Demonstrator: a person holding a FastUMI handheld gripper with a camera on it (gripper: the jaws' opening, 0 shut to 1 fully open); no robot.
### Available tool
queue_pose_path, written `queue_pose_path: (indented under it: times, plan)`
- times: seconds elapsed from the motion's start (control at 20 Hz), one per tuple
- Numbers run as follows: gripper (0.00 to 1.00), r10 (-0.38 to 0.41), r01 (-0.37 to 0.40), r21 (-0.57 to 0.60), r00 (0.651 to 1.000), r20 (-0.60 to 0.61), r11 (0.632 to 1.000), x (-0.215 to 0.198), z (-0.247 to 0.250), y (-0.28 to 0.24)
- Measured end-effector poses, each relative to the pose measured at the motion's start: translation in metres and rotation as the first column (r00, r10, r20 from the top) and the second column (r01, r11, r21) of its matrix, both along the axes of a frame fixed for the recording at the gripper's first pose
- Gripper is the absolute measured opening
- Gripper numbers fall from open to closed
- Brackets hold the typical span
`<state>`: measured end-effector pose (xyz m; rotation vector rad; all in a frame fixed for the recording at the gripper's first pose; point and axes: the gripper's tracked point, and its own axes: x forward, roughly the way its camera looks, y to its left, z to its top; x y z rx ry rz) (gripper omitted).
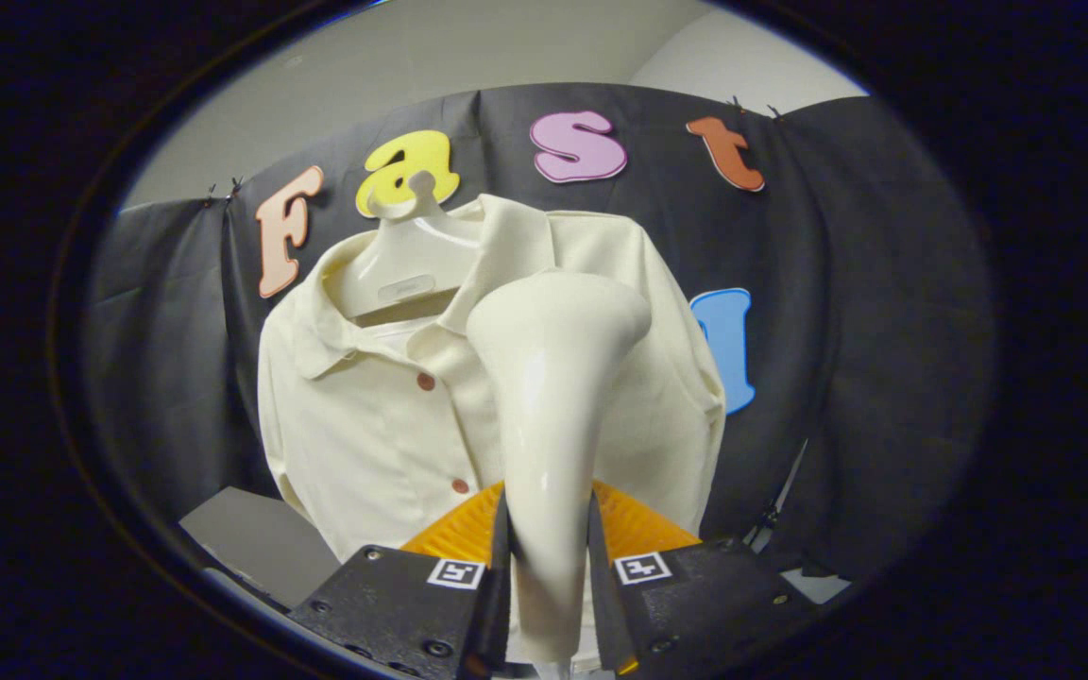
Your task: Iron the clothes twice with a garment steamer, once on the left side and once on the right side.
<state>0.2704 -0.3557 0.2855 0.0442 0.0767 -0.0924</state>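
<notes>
Against the booth's black cloth wall (pixel 846 312) hangs a cream shirt (pixel 365 416) on a hanger (pixel 402 264); the claw (pixel 549 567) is clamped on the garment steamer (pixel 553 397), grey surface (pixel 256 538) below.

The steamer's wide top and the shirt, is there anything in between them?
Nothing shows between them in the gripper view. The tool is shut on the steamer, whose head overlaps the hanging shirt; whether they touch, I cannot tell.

The cream garment steamer (pixel 553 378) is glossy smooth plastic; the cream buttoned shirt (pixel 365 425) is matt woven cloth on a glossy white plastic hanger (pixel 402 264).
</notes>
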Motion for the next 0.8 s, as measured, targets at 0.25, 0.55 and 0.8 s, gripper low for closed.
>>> queue_pose_path:
  times: [0.25, 0.55, 0.8]
  plan:
    - [0.36, 0.059, -0.059, 0.026, 0.998, -0.008, 0.998, 0.007, -0.013, 0.000]
    - [0.36, 0.001, -0.001, -0.001, 0.999, -0.034, 1.000, 0.002, -0.043, 0.001]
    - [0.36, 0.009, -0.008, 0.012, 0.995, -0.104, 1.000, -0.005, -0.094, 0.017]
